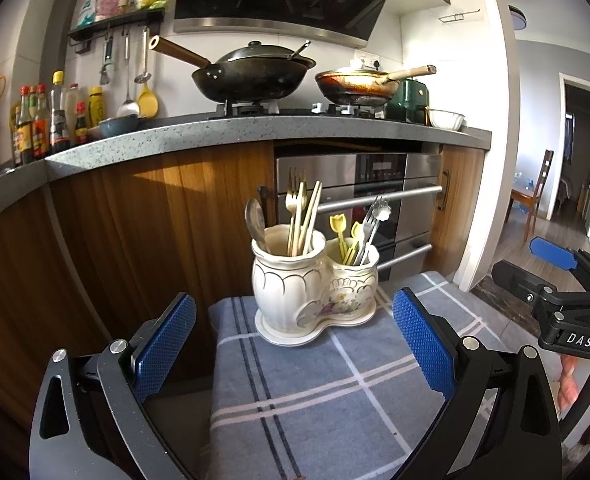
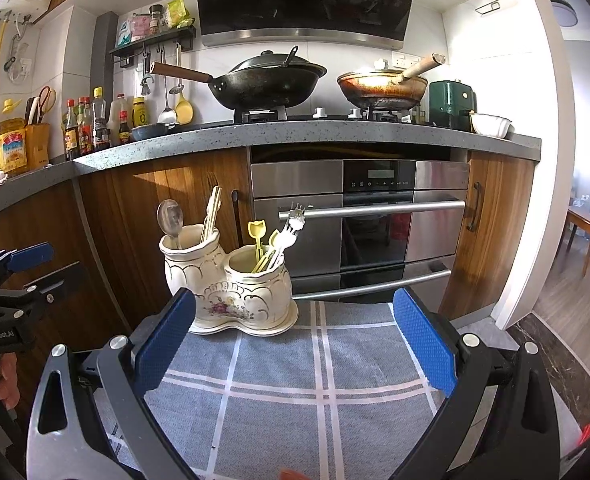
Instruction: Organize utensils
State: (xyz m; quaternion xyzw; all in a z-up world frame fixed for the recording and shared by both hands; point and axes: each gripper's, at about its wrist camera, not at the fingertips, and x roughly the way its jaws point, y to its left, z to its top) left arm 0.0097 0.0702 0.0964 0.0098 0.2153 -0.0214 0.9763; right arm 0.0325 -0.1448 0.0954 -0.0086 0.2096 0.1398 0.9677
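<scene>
A cream double-pot ceramic holder (image 1: 311,288) (image 2: 231,284) stands on its saucer at the far end of a blue-grey plaid cloth (image 1: 315,392) (image 2: 319,376). The taller pot holds a metal spoon (image 1: 255,220) (image 2: 170,218), gold forks (image 1: 295,200) and chopsticks (image 2: 211,212). The lower pot holds small yellow tulip picks (image 1: 337,226) (image 2: 256,232) and small silver forks (image 1: 377,210) (image 2: 293,228). My left gripper (image 1: 295,340) is open and empty, a short way in front of the holder. My right gripper (image 2: 295,336) is open and empty, with the holder just behind its left finger.
Behind the holder are wooden cabinets (image 1: 167,216) and a steel oven (image 2: 375,216) with bar handles. The grey counter (image 2: 295,132) above carries a wok, a frying pan, sauce bottles and a bowl. A doorway with a wooden chair (image 1: 535,196) opens at right.
</scene>
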